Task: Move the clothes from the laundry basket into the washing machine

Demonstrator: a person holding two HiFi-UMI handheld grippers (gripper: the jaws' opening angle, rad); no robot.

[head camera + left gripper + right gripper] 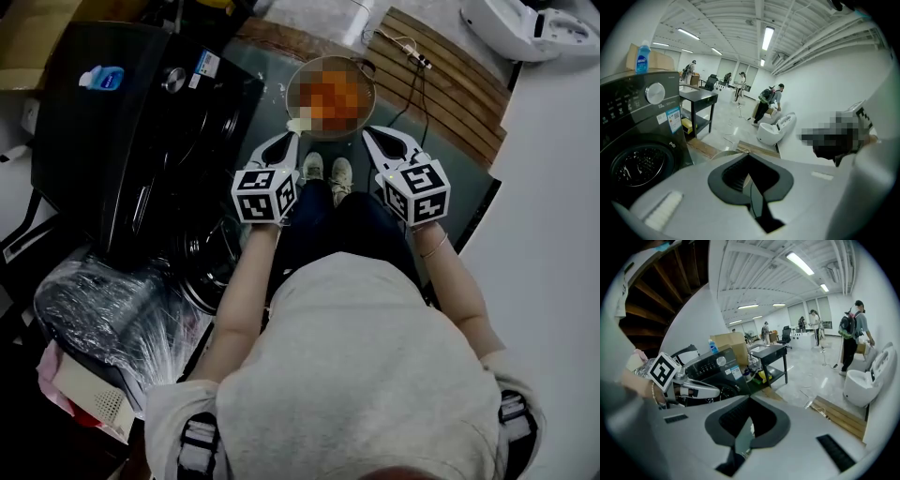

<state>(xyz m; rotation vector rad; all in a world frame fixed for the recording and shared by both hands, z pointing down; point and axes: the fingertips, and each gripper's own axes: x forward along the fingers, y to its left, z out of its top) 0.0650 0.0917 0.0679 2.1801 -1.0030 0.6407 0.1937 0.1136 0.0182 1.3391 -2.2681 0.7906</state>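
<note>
Lab hall with strip lights [768, 37], worktable [697, 96], washing machine [642, 140]

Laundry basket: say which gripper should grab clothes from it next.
Left, probably. The left gripper and right gripper are both shut near the basket rim, but the left is nearer the washing machine: a shorter carry.

Head view down; others roughly toward washer [642, 154].

The right gripper [749, 401] has its jaws pressed together with nothing between them. Just left of the jaws, the left gripper [712, 392] shows against the black washing machine [719, 366]. Beyond the jaws to the right, wooden planks [841, 417] lie on the floor.
</note>
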